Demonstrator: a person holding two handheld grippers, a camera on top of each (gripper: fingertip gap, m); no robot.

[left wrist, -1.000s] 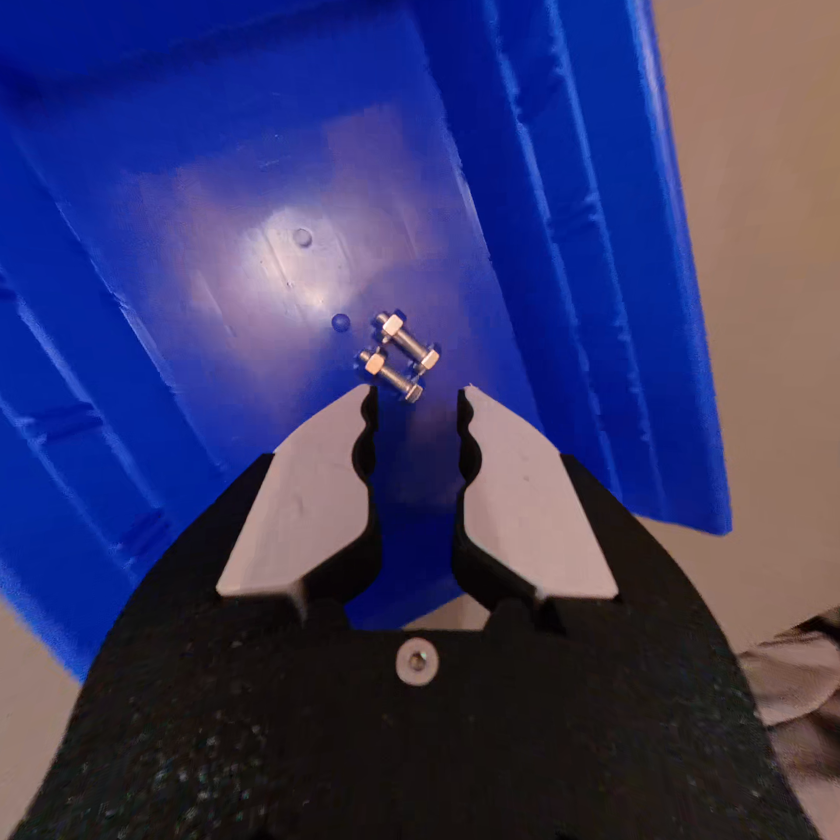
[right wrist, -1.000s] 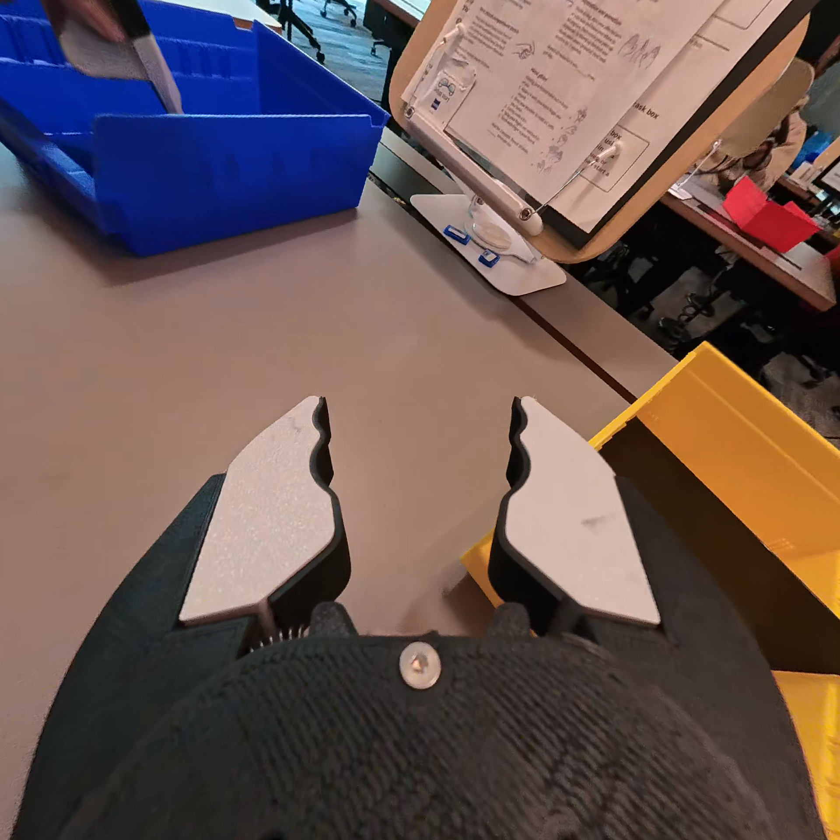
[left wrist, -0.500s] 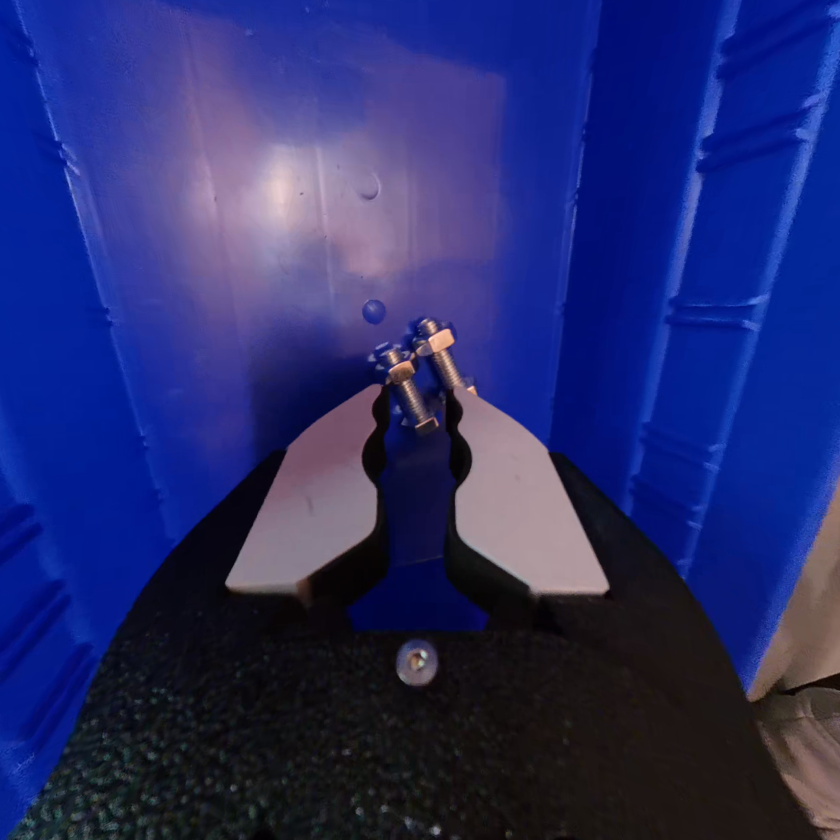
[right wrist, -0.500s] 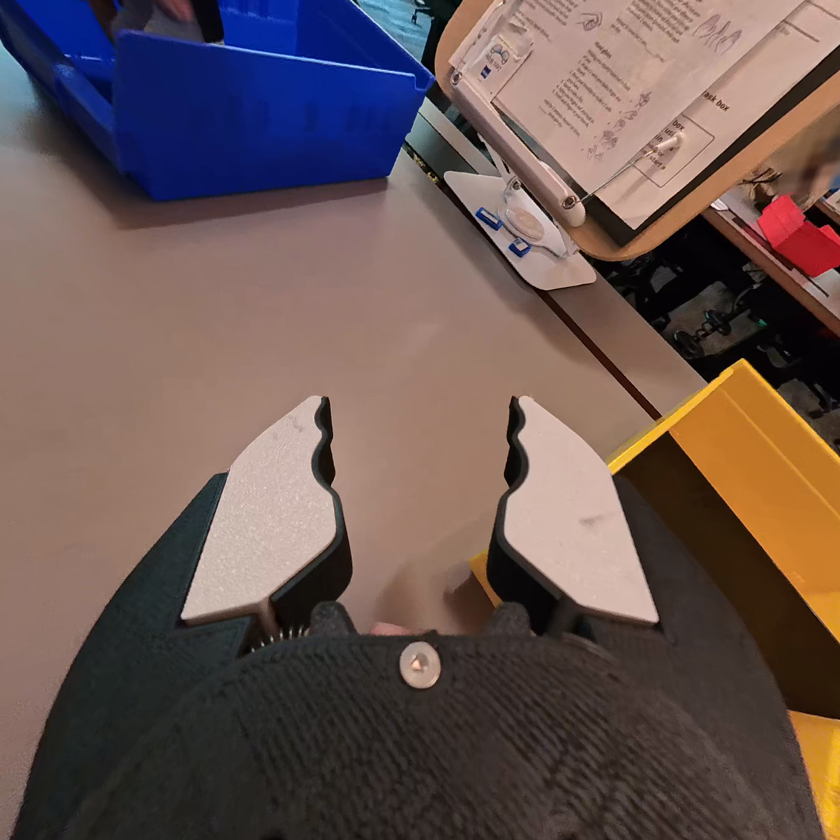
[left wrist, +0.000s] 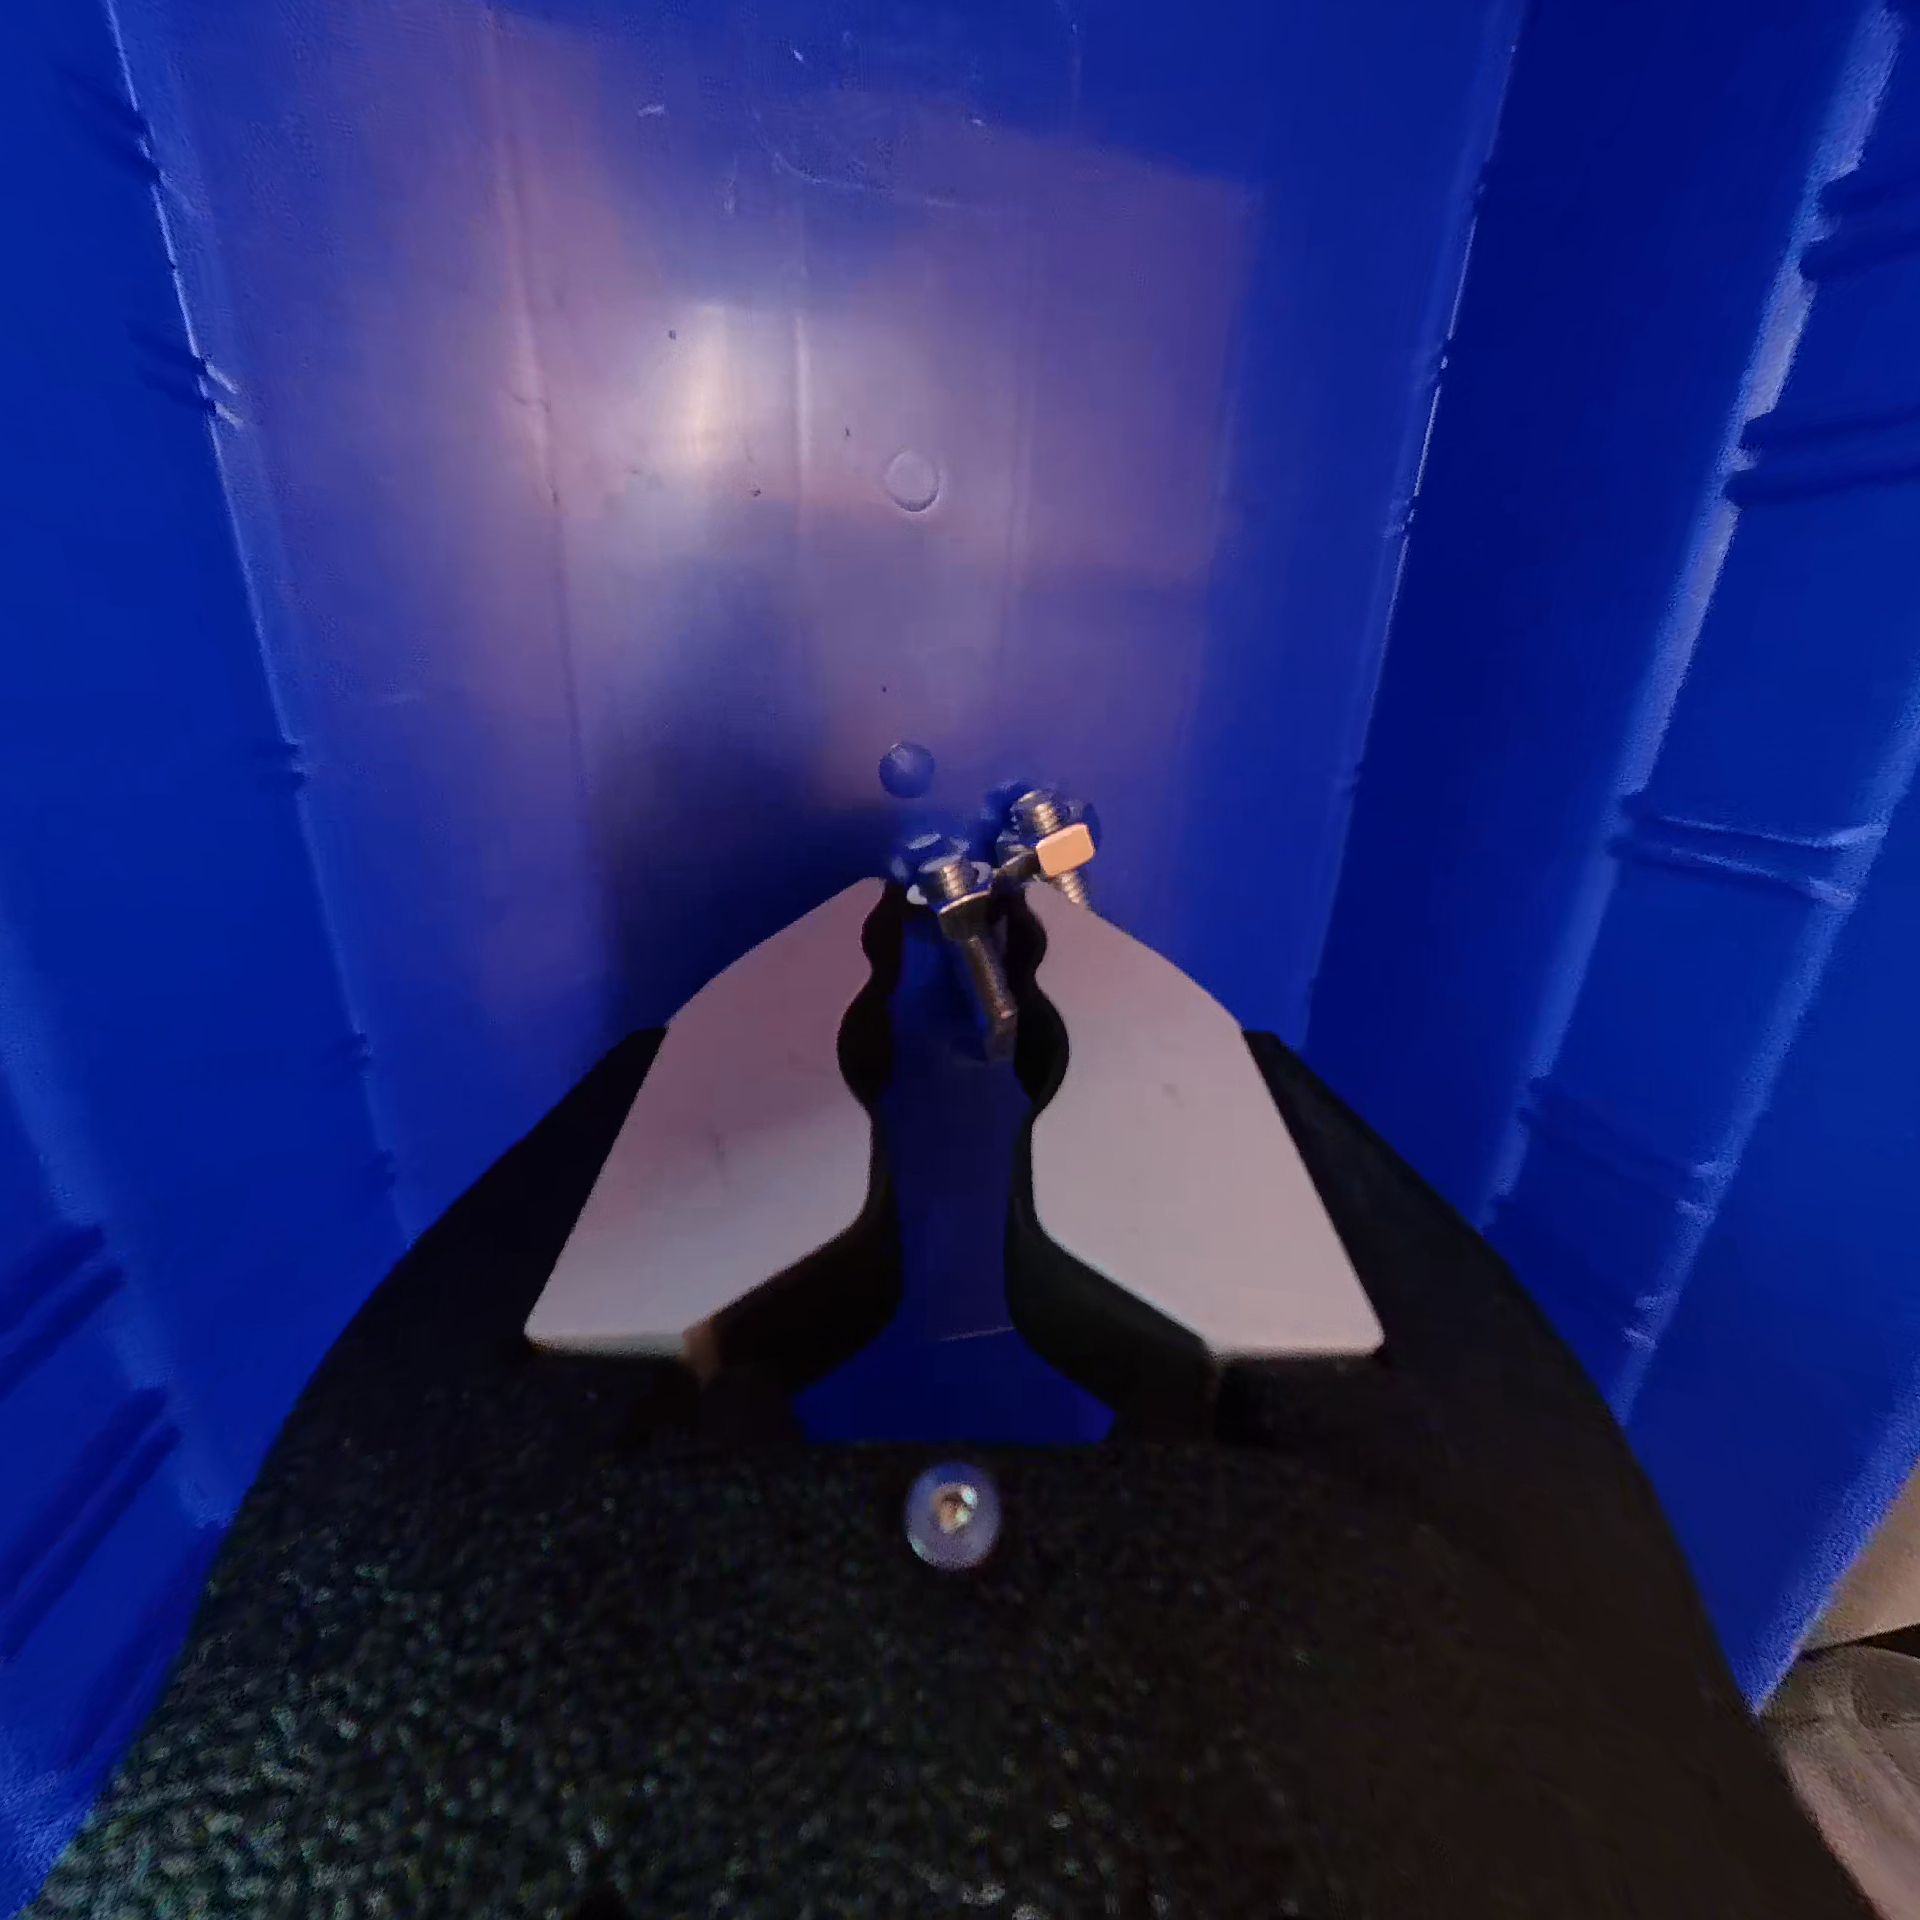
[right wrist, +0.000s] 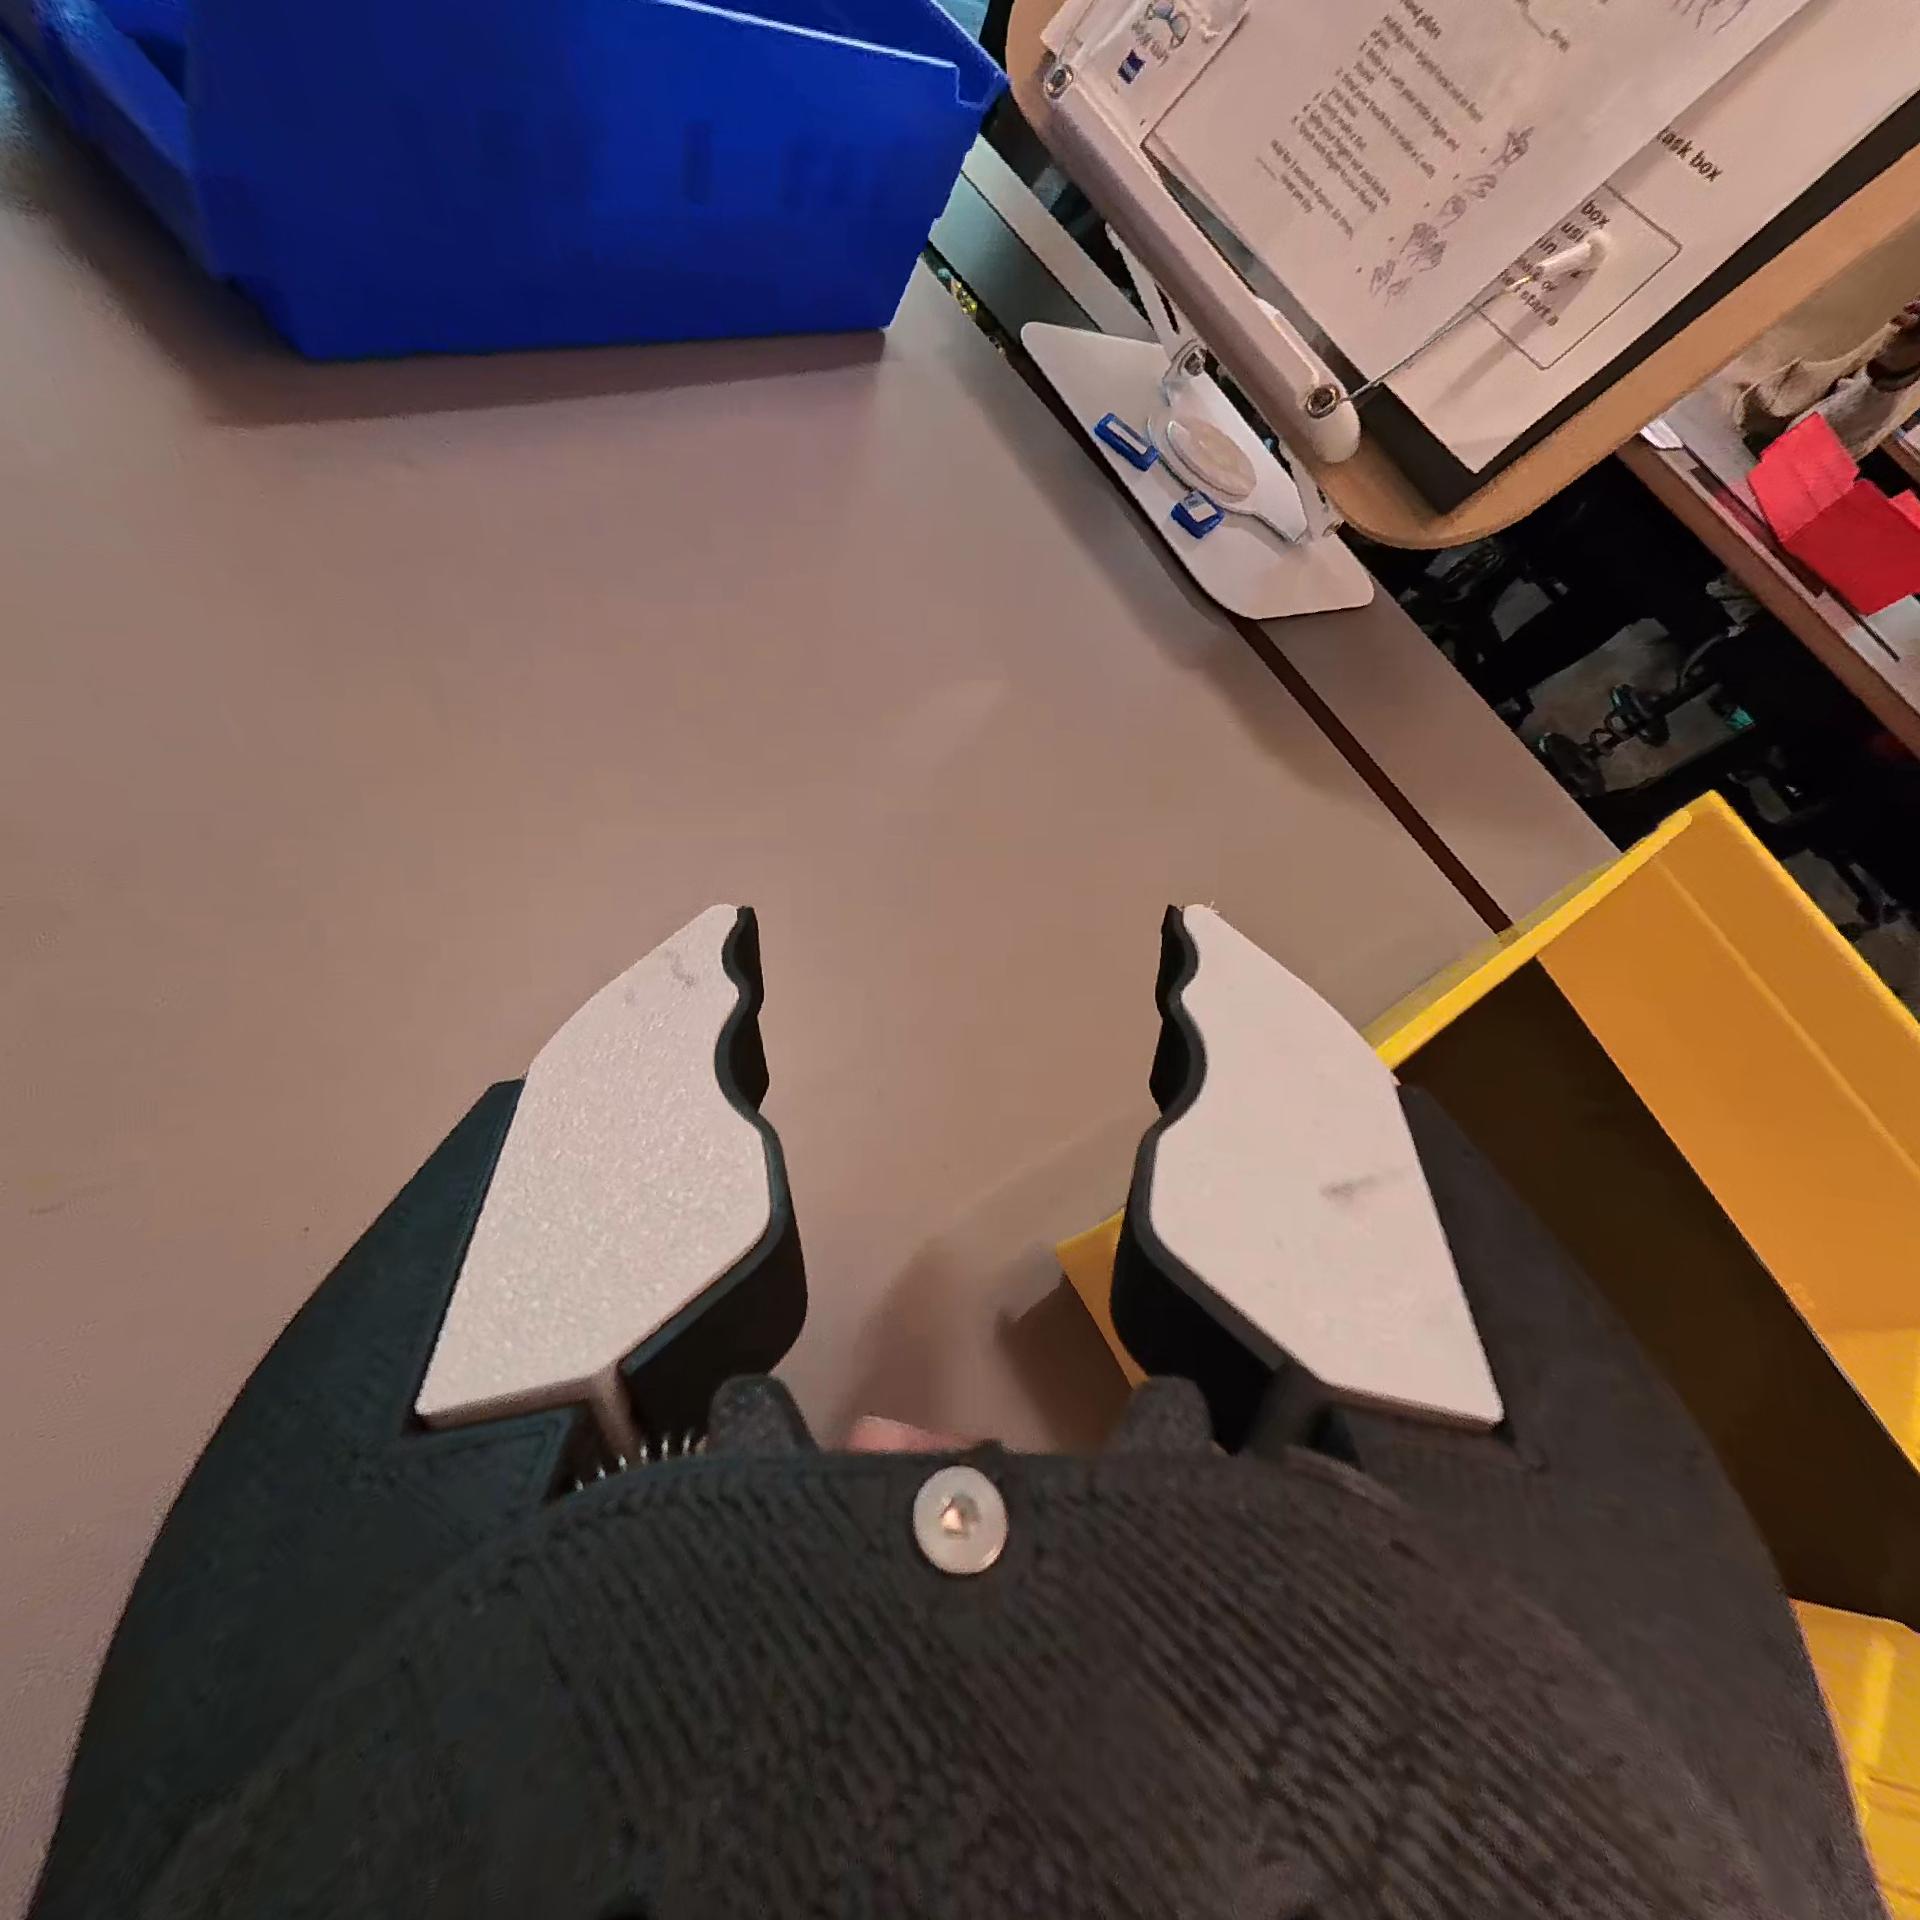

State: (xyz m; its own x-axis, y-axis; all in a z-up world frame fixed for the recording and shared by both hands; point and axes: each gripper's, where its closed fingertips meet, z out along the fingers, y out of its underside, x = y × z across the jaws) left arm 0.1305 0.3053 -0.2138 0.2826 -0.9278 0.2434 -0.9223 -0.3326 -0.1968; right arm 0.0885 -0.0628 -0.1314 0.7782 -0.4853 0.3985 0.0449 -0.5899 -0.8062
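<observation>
My left gripper (left wrist: 951,904) is deep inside a blue bin (left wrist: 312,727), low over its floor. Two small silver bolts with nuts lie at its fingertips. One bolt (left wrist: 977,951) stands between the narrowed jaws, its shank against the right finger (left wrist: 1132,1101), with a strip of blue floor showing between it and the left finger (left wrist: 748,1101). The other bolt (left wrist: 1060,852) lies just outside the right fingertip. My right gripper (right wrist: 961,925) is wide open and empty above the brown table (right wrist: 520,675). The blue bin also shows in the right wrist view (right wrist: 540,177), at the far left.
A yellow bin (right wrist: 1714,1091) stands by the right gripper at the table's right edge. A document holder with printed sheets (right wrist: 1455,208) stands on a white base (right wrist: 1236,520) at the far right. The blue bin's ribbed walls (left wrist: 1662,727) close in on both sides of the left gripper. Across from one pair of fingers to the other is roughly 40 centimetres.
My left gripper went down into the blue bin to the two bolts and its jaws narrowed around one; both bolts shifted. My right gripper stayed open and drifted a little over the table.
</observation>
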